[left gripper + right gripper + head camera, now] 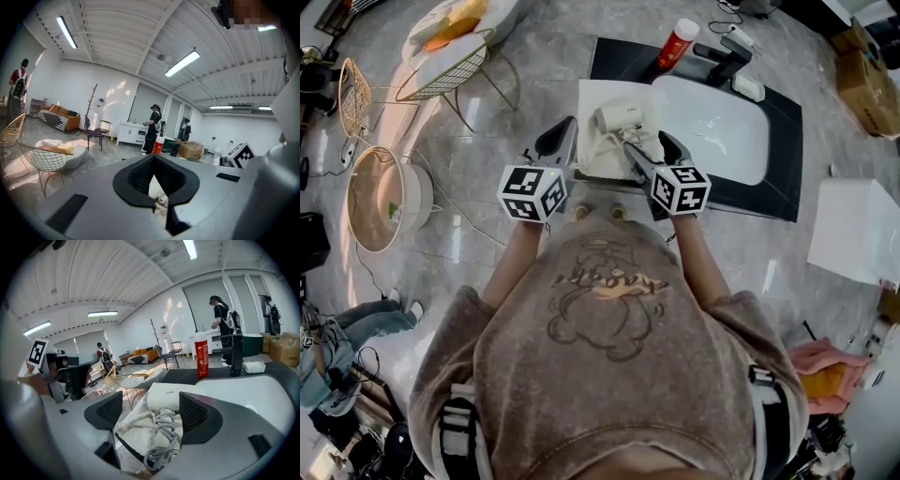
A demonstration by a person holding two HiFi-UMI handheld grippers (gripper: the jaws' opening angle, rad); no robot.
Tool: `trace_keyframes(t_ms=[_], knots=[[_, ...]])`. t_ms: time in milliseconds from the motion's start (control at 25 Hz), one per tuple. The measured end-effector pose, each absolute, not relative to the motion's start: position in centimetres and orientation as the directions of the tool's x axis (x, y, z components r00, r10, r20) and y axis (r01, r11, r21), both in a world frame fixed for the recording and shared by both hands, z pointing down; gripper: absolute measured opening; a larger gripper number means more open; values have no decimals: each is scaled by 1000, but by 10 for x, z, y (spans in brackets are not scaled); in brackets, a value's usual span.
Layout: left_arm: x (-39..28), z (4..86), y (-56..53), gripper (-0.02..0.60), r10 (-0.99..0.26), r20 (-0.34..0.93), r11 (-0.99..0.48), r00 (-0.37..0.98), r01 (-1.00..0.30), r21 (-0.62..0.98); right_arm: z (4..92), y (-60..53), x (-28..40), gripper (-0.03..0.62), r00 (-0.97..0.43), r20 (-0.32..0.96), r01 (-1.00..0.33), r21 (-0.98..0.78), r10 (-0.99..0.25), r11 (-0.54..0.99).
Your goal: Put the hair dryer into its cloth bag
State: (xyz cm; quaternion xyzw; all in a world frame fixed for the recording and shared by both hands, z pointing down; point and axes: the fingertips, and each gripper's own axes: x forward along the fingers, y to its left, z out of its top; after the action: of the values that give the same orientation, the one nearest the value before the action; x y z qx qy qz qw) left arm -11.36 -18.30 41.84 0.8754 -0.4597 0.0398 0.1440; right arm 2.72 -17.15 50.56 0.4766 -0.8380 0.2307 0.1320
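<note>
We hold the left gripper [153, 180] with its jaws pressed together at the left edge of the cloth bag [596, 157]; whether they nip any cloth we cannot tell. The right gripper [152, 412] has its jaws spread wide, one on either side of the white hair dryer [165, 397], neither pressing it. The dryer lies on the cream bag, its cord [164, 430] bundled, on the table [783, 178] beside the white sink [722, 127].

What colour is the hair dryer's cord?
Light grey cord, coiled against the white hair dryer; clearest in the right gripper view.
</note>
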Motion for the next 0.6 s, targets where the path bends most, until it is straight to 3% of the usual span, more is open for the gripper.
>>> trace_keyframes(t_ms=[600], knots=[[-127,425,-187,18,-808,223,-504,545,-836,218,600,-200,16,303,-466,650,-869,-206,-601,451]])
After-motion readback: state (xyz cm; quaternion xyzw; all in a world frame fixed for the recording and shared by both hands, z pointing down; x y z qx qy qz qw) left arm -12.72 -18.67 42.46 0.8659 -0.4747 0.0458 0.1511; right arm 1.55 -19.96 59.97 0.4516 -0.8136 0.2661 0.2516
